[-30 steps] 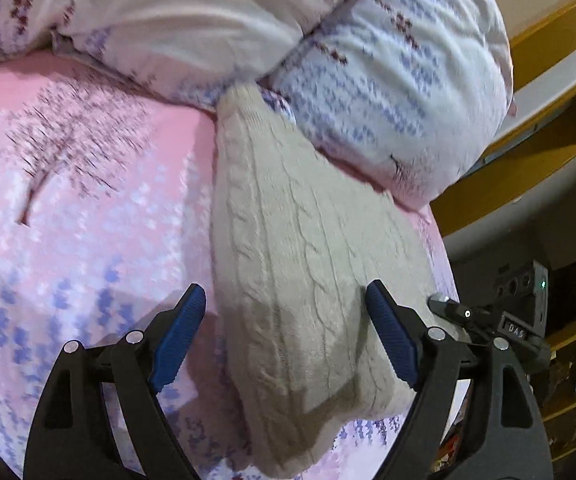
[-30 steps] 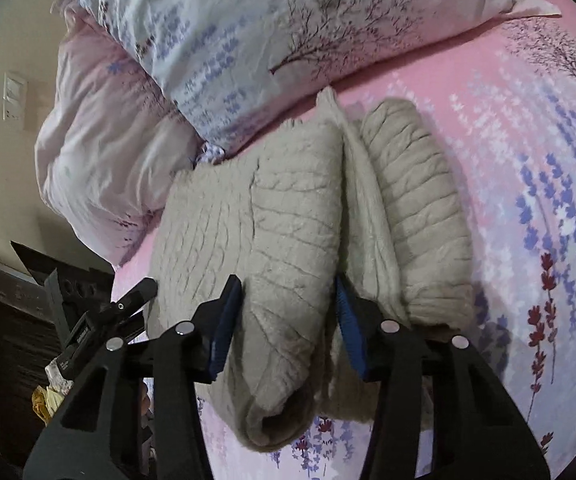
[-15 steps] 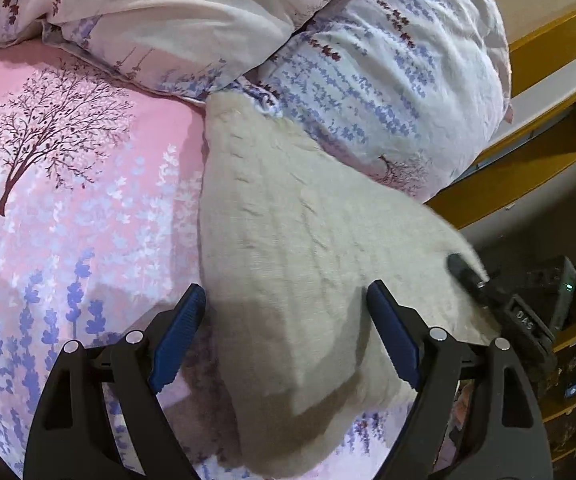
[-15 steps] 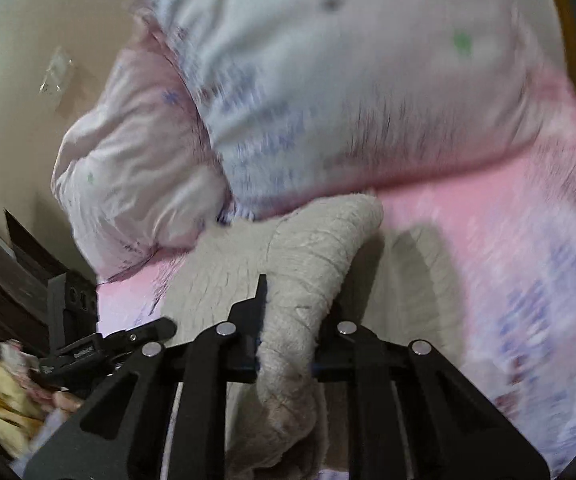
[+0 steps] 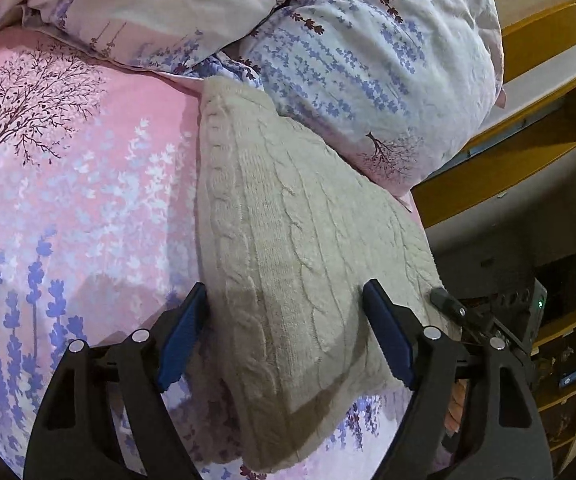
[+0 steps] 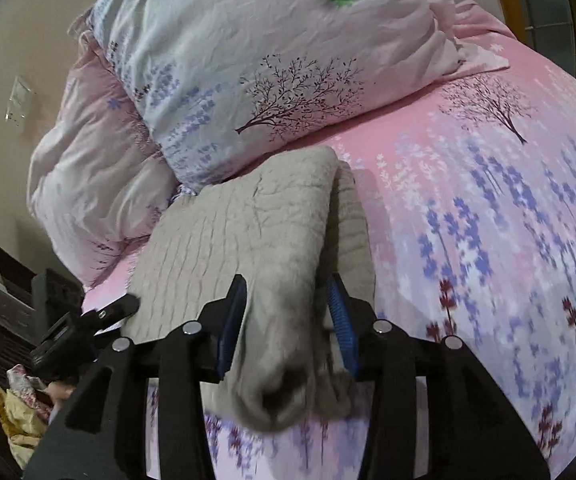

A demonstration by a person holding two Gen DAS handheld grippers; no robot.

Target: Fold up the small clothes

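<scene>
A beige cable-knit sweater (image 5: 288,232) lies folded on the pink floral bedsheet (image 5: 68,200), its far end against the pillows. My left gripper (image 5: 284,320) is open and hovers over the sweater's near part, one finger on each side, not gripping. In the right wrist view the sweater (image 6: 248,232) shows a thick folded edge between the blue pads. My right gripper (image 6: 288,312) has its jaws partly apart around that fold; the cloth sits loosely between them.
Floral pillows (image 5: 368,60) and a quilt (image 6: 100,168) are bunched at the sweater's far end. A wooden bed frame (image 5: 508,152) and shelves stand beyond the bed edge. The other gripper's tip (image 5: 448,304) shows at the sweater's right edge. Open sheet (image 6: 488,240) lies beside the sweater.
My right gripper closed on the sweater fold and lifted it, then lowered it and opened partly. The sweater now lies flatter. My left gripper stayed open and shifted slightly.
</scene>
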